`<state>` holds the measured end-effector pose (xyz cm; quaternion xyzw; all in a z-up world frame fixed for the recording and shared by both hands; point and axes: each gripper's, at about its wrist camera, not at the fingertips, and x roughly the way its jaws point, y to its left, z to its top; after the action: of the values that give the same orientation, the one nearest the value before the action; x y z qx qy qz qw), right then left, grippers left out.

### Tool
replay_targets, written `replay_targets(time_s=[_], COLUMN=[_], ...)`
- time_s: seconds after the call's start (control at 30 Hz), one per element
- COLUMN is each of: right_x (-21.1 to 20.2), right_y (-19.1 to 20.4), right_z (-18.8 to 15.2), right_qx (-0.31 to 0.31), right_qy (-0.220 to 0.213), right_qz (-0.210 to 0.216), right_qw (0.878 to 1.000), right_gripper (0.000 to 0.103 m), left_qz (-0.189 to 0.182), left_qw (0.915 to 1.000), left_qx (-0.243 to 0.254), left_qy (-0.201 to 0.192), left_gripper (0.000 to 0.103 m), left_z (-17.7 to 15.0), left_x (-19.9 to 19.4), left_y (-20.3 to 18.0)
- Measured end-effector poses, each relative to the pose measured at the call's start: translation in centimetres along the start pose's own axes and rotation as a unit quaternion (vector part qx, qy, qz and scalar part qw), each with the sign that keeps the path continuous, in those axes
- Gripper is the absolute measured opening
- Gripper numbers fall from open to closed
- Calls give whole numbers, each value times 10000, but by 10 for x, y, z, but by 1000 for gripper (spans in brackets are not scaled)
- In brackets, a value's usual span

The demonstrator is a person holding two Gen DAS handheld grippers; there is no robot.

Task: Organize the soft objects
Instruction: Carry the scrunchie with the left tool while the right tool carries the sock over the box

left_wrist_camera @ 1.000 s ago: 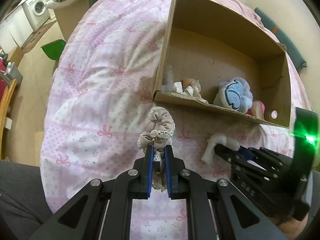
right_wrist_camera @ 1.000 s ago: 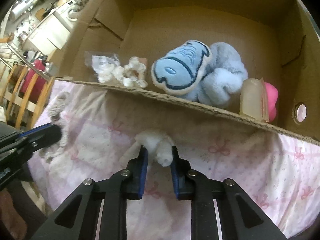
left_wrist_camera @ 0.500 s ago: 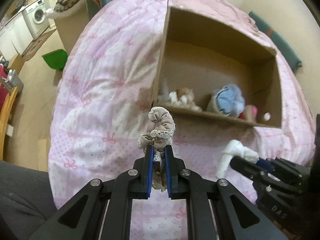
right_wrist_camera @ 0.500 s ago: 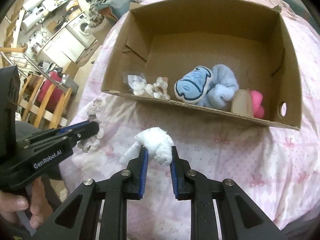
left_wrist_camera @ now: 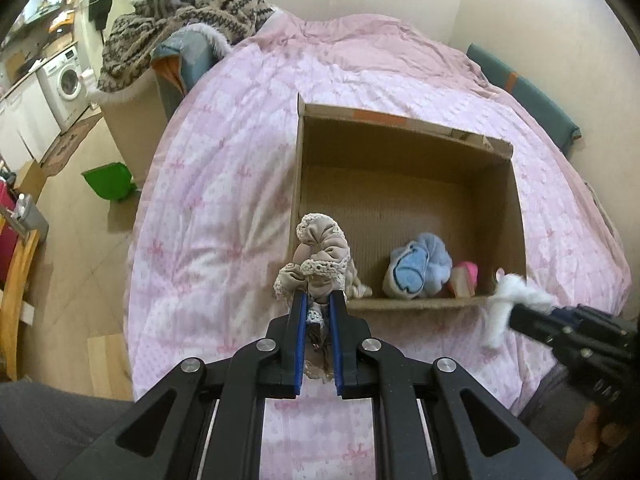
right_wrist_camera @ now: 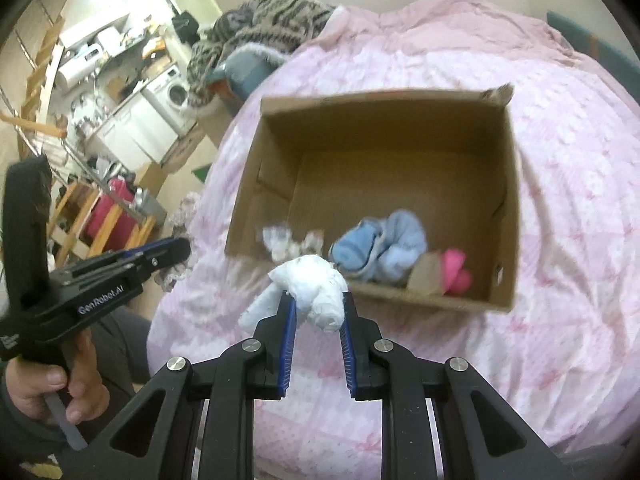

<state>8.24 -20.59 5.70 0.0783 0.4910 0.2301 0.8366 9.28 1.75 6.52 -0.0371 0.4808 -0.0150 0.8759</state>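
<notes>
My left gripper [left_wrist_camera: 319, 300] is shut on a beige lace-trimmed cloth bundle [left_wrist_camera: 320, 252], held in the air before the near left corner of the open cardboard box [left_wrist_camera: 408, 128]. My right gripper [right_wrist_camera: 318, 308] is shut on a white rolled sock [right_wrist_camera: 316, 292], held above the quilt just before the box's near wall [right_wrist_camera: 400, 292]. In the box lie a blue plush slipper [right_wrist_camera: 384, 248], a pink and clear item [right_wrist_camera: 454, 276] and small white-beige pieces [right_wrist_camera: 288, 240]. The right gripper also shows in the left wrist view [left_wrist_camera: 520, 312].
The box sits on a pink quilted bed [left_wrist_camera: 224, 184]. A pile of knitted clothes [left_wrist_camera: 180, 20] lies on a box at the bed's far left. A green dustpan [left_wrist_camera: 110, 186] is on the floor at left. Washing machine [left_wrist_camera: 66, 80] and wooden chairs [right_wrist_camera: 100, 220] stand beyond.
Both grippers have risen and pulled back from the box, each still holding its item. The box looks smaller and lower in both views.
</notes>
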Motion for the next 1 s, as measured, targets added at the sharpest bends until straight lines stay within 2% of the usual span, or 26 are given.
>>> replay_targets(time_s=[0.37,0.6,0.73,0.9,1.0], right_x=[-9,-3,13,34,42], right_y=[-33,-56,-70,-81,-80], right_z=[34,40,37,32,31], right_qx=[379,708,928,1084,966], right_qy=[-448,-849,-804,-542,-421], right_qz=[-148,-217,-262,-394,-549], right_qw=[9982,9936,9921,9919,9929], right_gripper=[22,22,22,23,23], left_qz=[-62,-13,14,-36,214], left_qw=[9996,9994,9992,9990,9962], left_qx=[216,283,325,440,835], left_qy=[-183,-213,-228,-118,-129], left_gripper=[10,11,11,11,11], left_z=[34,50,52,45,38], left_x=[16,43,62,89,103], left_y=[-17,-30,-38,-41,-47])
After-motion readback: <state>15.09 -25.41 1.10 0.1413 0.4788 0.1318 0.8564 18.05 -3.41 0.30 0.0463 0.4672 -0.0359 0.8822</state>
